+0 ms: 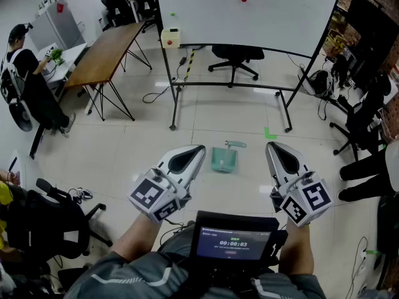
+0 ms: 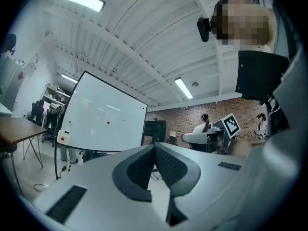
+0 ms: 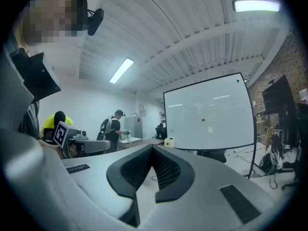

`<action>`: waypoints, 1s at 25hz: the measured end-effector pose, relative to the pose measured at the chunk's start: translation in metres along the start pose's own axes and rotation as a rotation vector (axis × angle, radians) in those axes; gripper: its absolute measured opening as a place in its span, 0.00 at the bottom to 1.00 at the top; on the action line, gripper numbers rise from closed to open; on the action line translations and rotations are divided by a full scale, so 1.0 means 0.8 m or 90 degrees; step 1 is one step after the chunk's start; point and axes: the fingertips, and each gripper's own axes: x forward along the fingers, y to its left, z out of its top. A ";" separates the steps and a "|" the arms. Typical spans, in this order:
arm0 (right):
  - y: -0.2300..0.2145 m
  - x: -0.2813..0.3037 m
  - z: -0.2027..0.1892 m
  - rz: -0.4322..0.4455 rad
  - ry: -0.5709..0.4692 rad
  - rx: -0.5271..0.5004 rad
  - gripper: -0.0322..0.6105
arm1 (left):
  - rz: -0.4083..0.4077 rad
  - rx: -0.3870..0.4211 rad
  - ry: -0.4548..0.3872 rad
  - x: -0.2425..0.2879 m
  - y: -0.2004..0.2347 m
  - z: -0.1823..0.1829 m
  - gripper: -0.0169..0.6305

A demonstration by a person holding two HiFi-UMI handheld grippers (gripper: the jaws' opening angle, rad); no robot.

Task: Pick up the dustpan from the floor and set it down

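While we stand looking down at a pale tiled floor, we hold the left gripper and the right gripper out level in front of us, one to each side. Both sets of jaws are clenched tip to tip, with nothing between them. The dustpan, pale green with its handle at the far end, lies flat on the floor between and beyond the two grippers, untouched. A whiteboard on a stand rises farther back. We judge that the pick-up has not begun and the step in hand is the approach. Next, one gripper would need to part its jaws, sink toward the floor and close on the handle or rim of the dustpan before lifting.
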 end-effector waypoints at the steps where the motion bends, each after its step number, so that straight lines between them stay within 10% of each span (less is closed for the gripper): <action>1: 0.004 0.007 -0.003 -0.005 0.000 0.000 0.07 | -0.003 -0.003 -0.002 -0.005 0.008 -0.001 0.07; 13: -0.016 0.090 -0.035 -0.036 0.001 0.022 0.07 | -0.029 -0.012 0.010 0.020 0.104 -0.024 0.07; 25: -0.197 0.202 -0.010 0.133 -0.007 0.013 0.07 | 0.093 -0.020 -0.026 0.196 0.186 0.003 0.07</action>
